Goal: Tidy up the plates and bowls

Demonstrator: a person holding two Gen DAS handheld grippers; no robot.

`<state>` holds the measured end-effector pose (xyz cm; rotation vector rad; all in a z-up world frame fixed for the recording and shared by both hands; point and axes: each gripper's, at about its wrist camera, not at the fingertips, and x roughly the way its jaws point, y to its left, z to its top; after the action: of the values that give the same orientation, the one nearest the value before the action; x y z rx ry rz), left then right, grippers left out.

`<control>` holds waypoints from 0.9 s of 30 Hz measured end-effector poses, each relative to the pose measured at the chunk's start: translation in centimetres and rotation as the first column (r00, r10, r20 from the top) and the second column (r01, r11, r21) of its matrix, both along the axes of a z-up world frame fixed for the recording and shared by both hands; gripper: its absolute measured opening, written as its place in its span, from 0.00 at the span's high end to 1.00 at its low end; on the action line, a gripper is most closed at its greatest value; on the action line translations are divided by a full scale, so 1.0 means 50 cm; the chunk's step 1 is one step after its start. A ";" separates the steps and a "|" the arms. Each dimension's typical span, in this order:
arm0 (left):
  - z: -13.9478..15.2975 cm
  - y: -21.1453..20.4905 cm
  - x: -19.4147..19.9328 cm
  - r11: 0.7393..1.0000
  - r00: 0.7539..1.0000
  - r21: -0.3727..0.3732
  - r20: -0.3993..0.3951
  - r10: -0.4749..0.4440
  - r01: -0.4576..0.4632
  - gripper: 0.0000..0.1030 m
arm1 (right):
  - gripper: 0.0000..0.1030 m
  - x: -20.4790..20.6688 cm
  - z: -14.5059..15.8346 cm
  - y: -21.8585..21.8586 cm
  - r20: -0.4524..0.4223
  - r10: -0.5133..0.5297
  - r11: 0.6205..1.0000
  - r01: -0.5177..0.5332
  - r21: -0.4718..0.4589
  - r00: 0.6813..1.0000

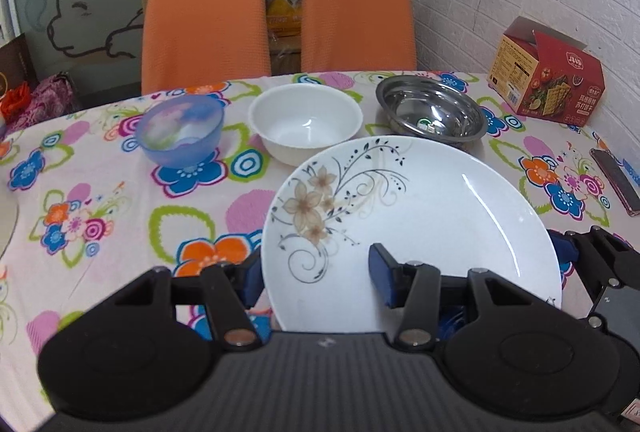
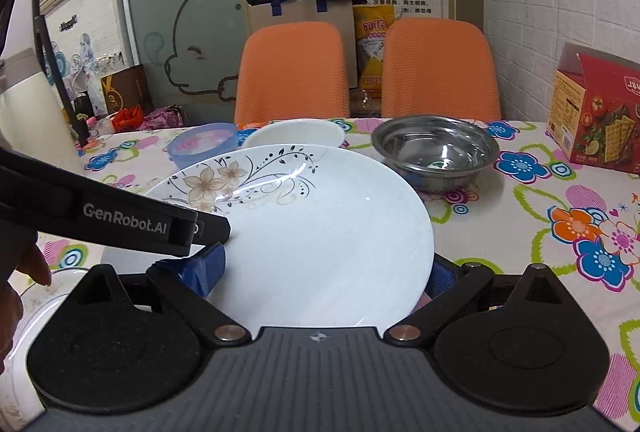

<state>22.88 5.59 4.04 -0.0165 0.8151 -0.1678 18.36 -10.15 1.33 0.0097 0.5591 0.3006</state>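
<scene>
You have the flowered plate [image 1: 420, 216] raised off the flowered cloth [image 1: 100, 200], its far edge tipped up toward 12 o'clock. Your left gripper [image 1: 316, 278] pinches the plate's rim at about 7 o'clock: one blue pad [image 1: 380, 278] lies on the white face and the other sits outside the edge. Your right gripper [image 2: 324, 274] has the plate between its fingers, one blue pad [image 2: 208, 270] on top of it near the left gripper's tip, the other at the rim by 4 o'clock; they look spread wide, and whether they bear on it I cannot tell.

Three bowls wait at 12 o'clock: blue [image 1: 180, 130], white [image 1: 306, 122], steel [image 1: 432, 112]. A second plate [image 2: 60, 296] shows at 8 o'clock in the right view, probably where this one stacks.
</scene>
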 end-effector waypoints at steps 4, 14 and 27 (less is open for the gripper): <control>0.012 0.062 -0.083 0.998 0.998 0.011 0.012 0.056 -0.056 0.51 | 0.15 -0.054 0.005 0.054 0.006 0.064 0.998 -0.064 0.012 0.998; -0.018 0.204 -0.268 0.977 0.977 0.033 0.017 0.212 -0.213 0.51 | 0.15 -0.173 -0.023 0.195 -0.034 0.237 0.972 -0.236 0.006 0.971; -0.069 0.265 -0.301 0.969 0.969 -0.044 0.010 0.245 -0.245 0.51 | 0.16 -0.206 -0.053 0.243 -0.037 0.270 0.961 -0.272 -0.056 0.962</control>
<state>7.85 18.82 0.61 -0.1558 0.7872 0.0486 8.07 2.01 -1.35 -0.1221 0.5987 0.5511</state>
